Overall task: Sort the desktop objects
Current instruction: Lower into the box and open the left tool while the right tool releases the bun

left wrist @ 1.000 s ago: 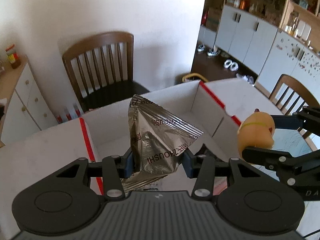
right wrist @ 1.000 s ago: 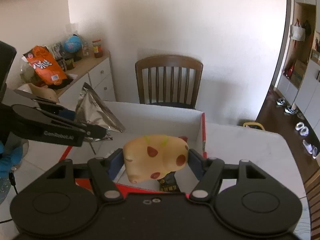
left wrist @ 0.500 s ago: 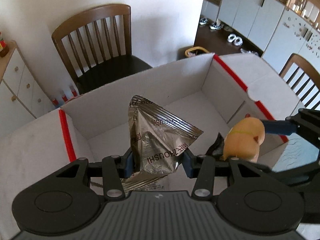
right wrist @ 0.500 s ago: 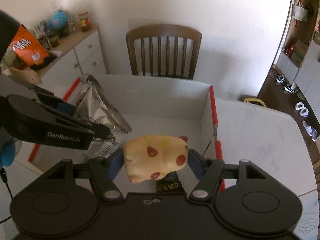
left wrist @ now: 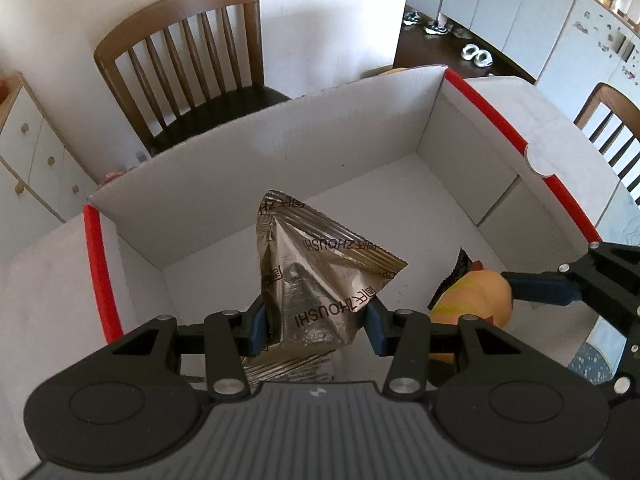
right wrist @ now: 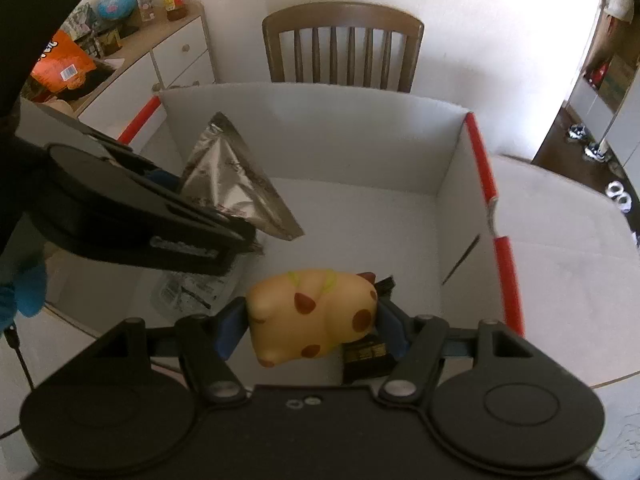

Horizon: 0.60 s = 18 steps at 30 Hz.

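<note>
- Nearest me, my left gripper (left wrist: 314,322) is clenched on a silver foil snack packet (left wrist: 320,280), which stands up between the blue pads above the floor of the box.
- My right gripper (right wrist: 312,322) is clamped on a yellow spotted squishy toy (right wrist: 310,314), held low inside the box just above a dark packet (right wrist: 366,358) lying on the bottom.
- Under the left gripper I see another flat packet (right wrist: 188,292) already on the box floor.
- Beyond both is the white cardboard box (left wrist: 280,148) with red-taped edges; a wooden chair (left wrist: 188,52) stands behind it.
- I judge this the drop-off step: both items are over the box interior, neither released.
- Next I'd open each jaw in turn, then lift clear of the walls.
</note>
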Available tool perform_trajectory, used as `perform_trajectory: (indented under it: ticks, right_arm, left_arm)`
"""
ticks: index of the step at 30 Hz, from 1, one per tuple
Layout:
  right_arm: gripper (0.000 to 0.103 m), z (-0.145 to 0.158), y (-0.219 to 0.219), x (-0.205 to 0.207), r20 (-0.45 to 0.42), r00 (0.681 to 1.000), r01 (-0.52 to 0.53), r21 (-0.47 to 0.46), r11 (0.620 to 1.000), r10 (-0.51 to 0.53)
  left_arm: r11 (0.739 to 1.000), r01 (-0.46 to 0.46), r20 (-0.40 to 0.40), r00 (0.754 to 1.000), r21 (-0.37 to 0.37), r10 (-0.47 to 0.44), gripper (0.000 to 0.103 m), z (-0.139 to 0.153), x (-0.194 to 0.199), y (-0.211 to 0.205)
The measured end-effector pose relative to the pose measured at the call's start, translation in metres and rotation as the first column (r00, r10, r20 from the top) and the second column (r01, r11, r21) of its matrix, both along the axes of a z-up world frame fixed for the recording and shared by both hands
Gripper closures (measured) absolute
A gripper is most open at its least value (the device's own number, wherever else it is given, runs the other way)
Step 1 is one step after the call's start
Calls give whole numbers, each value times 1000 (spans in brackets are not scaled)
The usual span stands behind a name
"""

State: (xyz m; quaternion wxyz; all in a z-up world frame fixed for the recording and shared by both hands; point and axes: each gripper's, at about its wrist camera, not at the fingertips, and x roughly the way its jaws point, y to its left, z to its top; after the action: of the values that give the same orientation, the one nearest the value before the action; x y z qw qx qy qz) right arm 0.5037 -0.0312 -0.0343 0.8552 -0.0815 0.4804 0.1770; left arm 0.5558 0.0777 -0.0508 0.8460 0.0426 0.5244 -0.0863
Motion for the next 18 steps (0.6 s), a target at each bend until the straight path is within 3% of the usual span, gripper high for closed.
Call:
perform_trajectory:
  ticks: [12,18]
  right_arm:
    - [34,-10,2,3,-43,999,7,-1,1000,-7]
    - [33,-13,0,2,-40,999,13,-10,1000,-14]
  left_arm:
    - [1000,-12,-50,999,-13,11,56,-17,0,1]
    - [1000,-14,-39,999,-20,13,56,-20,1,4]
